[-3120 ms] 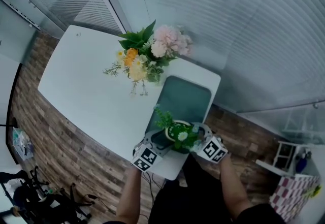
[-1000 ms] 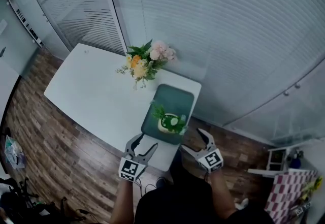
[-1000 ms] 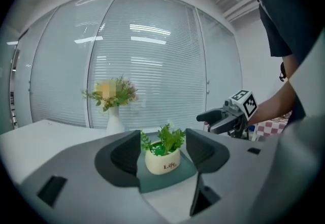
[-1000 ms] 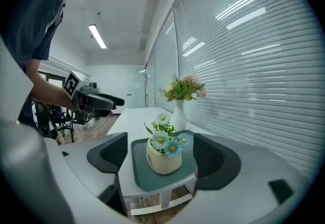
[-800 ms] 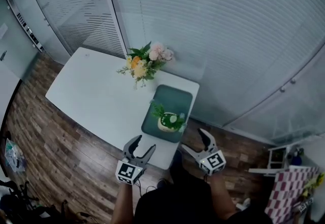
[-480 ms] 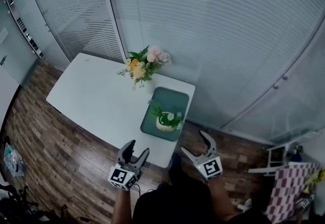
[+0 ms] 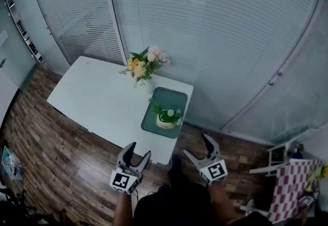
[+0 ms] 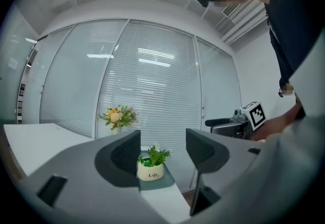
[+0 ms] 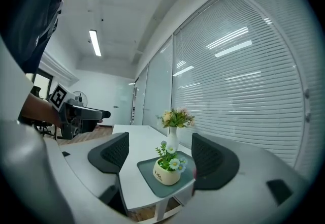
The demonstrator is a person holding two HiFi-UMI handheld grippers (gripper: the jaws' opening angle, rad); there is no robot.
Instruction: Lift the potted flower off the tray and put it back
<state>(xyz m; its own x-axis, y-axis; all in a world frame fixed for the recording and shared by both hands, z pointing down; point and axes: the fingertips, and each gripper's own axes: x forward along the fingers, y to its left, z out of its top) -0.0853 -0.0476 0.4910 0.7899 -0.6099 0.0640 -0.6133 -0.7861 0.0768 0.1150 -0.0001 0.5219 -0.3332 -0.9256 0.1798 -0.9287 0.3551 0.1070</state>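
The potted flower (image 7: pixel 167 117) sits in the green tray (image 7: pixel 172 98), at the end near the person. Its little white pot holds green leaves and small white flowers. The tray lies on the white table (image 7: pixel 92 97), by the edge. A vase of flowers (image 7: pixel 145 63) stands just past the tray. The left gripper (image 7: pixel 139 149) and the right gripper (image 7: pixel 196 144) are both spread wide and hold nothing, away from the pot.

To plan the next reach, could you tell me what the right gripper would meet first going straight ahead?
Probably the potted flower on the tray: it shows centred between the open jaws of the right gripper, nothing nearer; depth unclear.
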